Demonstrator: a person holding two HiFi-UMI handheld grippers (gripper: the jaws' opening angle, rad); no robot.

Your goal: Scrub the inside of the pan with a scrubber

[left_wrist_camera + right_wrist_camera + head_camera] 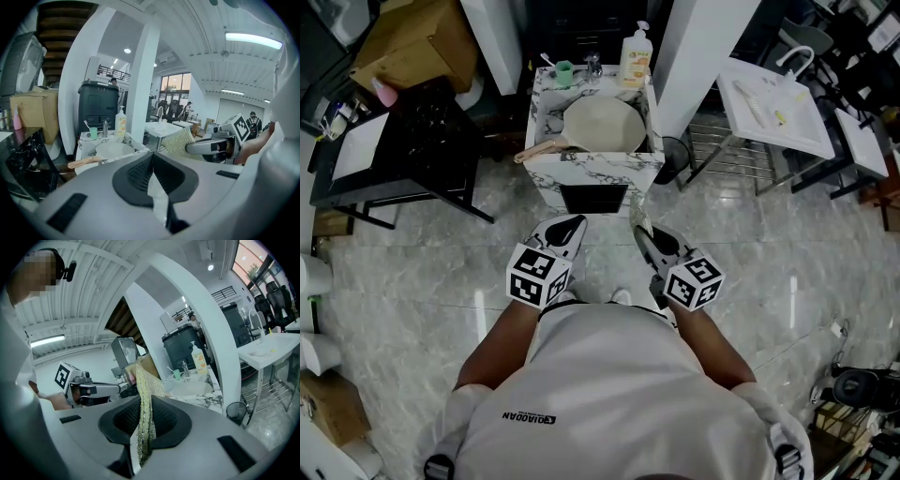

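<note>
Surface point(598, 171): a marble-patterned stand that carries the pan, well ahead of both claws.
Pan point(602, 125): lies flat; the head view shows its wooden handle pointing left, long axis crosswise.
Left claw point(152, 161): closed on nothing, well short of the pan.
Right claw point(143, 403): clamped on the scrubber, equally short of the pan.
Soap bottle point(636, 58): just behind the pan.
Scrubber point(148, 380): upright and edge-on in the right gripper view; the left gripper view shows its flat face.

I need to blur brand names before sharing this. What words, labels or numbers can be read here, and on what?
"QIAODAN": on the back of the person's white shirt, upside down in the head view.
Label on the soap bottle: too small to read.
Cubes on the left gripper and right gripper: square marker patterns only, no words.
</note>
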